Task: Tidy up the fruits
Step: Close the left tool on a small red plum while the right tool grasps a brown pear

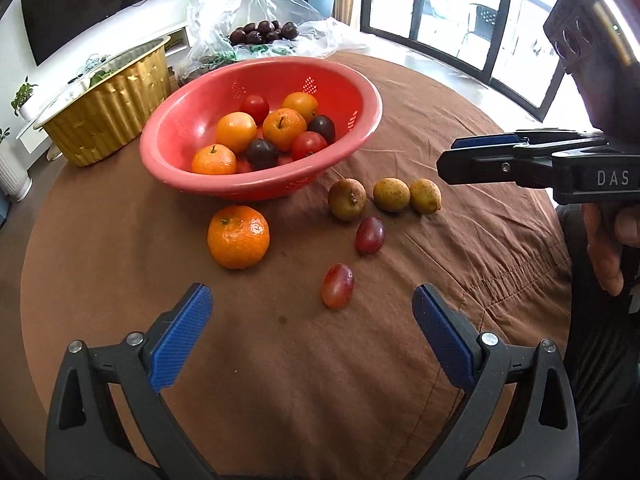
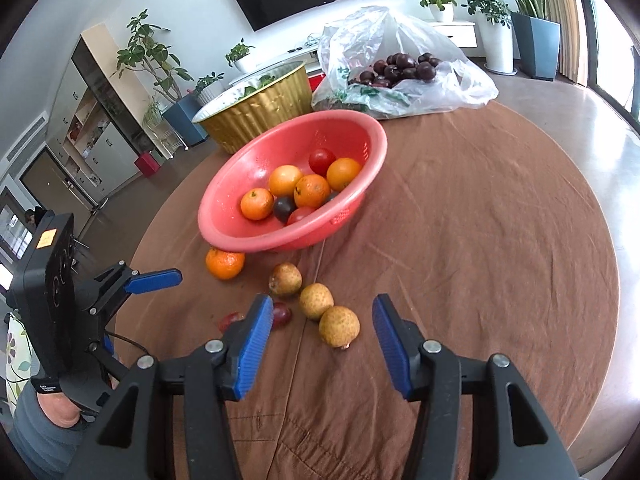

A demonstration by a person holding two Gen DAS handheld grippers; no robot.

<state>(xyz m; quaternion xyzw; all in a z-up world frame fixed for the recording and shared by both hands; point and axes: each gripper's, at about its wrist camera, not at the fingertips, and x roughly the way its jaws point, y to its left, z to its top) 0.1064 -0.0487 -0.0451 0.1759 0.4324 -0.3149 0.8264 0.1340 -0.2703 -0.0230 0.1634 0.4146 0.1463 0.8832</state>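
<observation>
- Done: oranges, tomatoes and plums lie in the red colander (image 1: 360, 92).
- Left on the counter (image 1: 460, 264): one orange (image 1: 238, 237), three longans (image 1: 347, 199), two grapes (image 1: 338, 285).
- Left tongs (image 1: 312, 308) and right tongs (image 2: 322, 326): spread, empty.

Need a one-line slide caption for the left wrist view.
Open left tongs hover over grapes, longans and a tangerine beside the red colander.

Glossy plastic colander (image 1: 362, 92), matt cloth tablecloth (image 1: 460, 248)
</observation>
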